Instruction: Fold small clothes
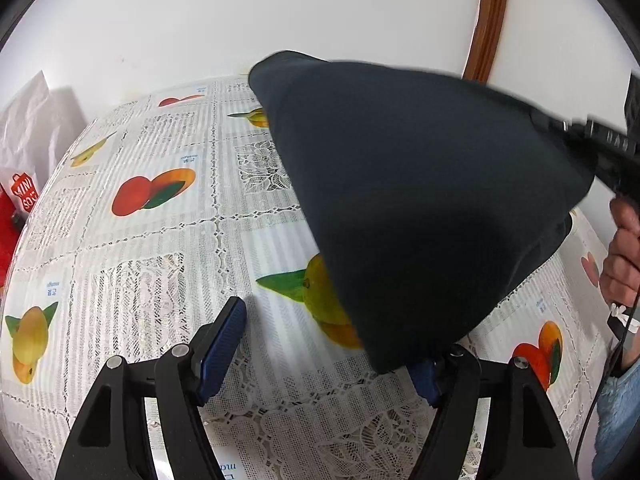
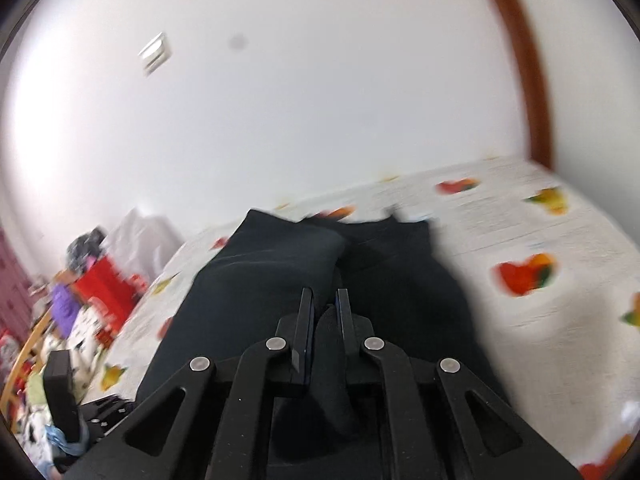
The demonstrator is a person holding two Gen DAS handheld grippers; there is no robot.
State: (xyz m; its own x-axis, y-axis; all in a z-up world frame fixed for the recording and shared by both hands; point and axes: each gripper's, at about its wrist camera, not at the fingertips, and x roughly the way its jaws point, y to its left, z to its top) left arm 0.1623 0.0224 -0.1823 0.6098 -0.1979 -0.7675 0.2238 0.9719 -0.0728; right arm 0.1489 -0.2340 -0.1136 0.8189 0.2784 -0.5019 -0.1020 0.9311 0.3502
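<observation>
A dark navy garment (image 1: 420, 200) hangs above the fruit-print tablecloth (image 1: 160, 240). In the left wrist view it is stretched up to the right gripper (image 1: 576, 132) at the far right, which pinches its upper corner. My left gripper (image 1: 332, 340) is open; the cloth's lower corner drapes over its right finger, and the left finger (image 1: 224, 340) is bare. In the right wrist view my right gripper (image 2: 325, 300) is shut on a fold of the garment (image 2: 260, 280), which spreads over the table below.
A red bag (image 1: 20, 196) and white paper stand at the table's left edge. A brown wooden frame (image 1: 486, 20) runs up the white wall. A cluttered pile (image 2: 80, 312) lies beyond the table's left side. The person's hand (image 1: 624, 256) is at the right.
</observation>
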